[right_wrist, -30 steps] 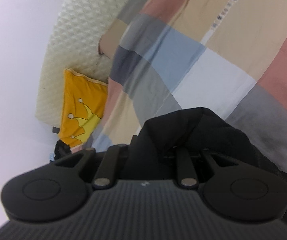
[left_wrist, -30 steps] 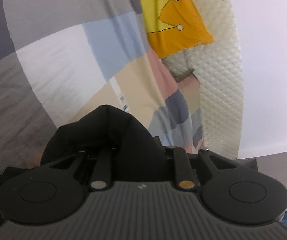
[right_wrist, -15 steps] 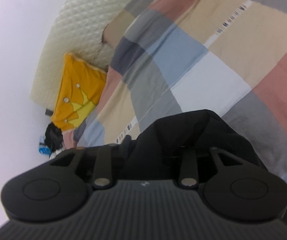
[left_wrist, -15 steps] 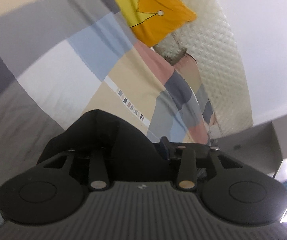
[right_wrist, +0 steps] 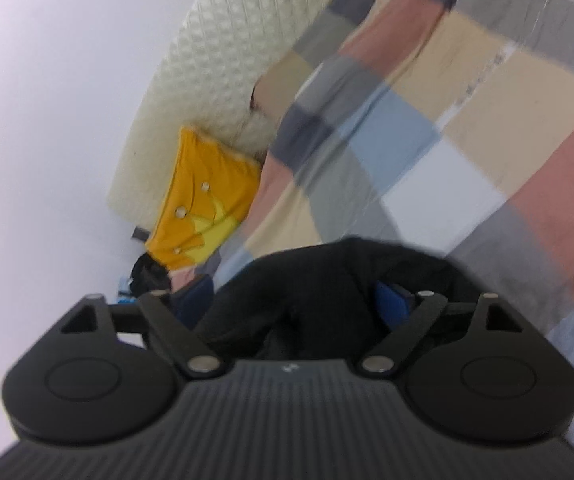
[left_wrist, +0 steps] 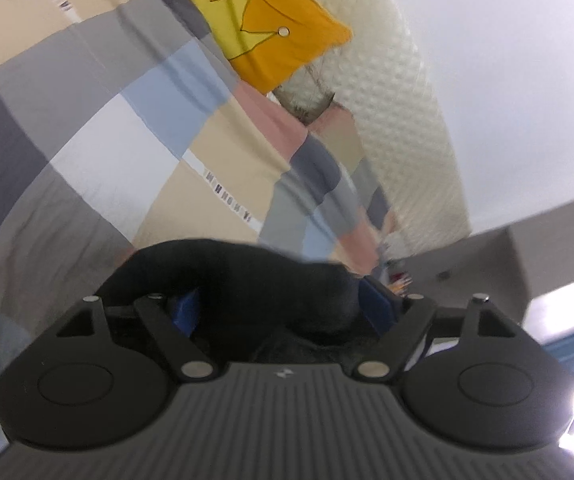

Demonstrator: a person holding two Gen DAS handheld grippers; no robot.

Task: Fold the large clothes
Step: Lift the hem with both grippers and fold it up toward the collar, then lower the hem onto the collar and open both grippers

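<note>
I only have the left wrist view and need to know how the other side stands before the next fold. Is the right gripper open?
Observer: Yes, the right gripper is wide open; its jaws have just been opening.
Operator: Anything between them?
Observer: The black garment lies bunched between them, with a blue pad showing beside it.
Operator: Anything else I'm missing?
Observer: A dark heap sits just below the yellow pillow in that view, by the bed's edge.
</note>
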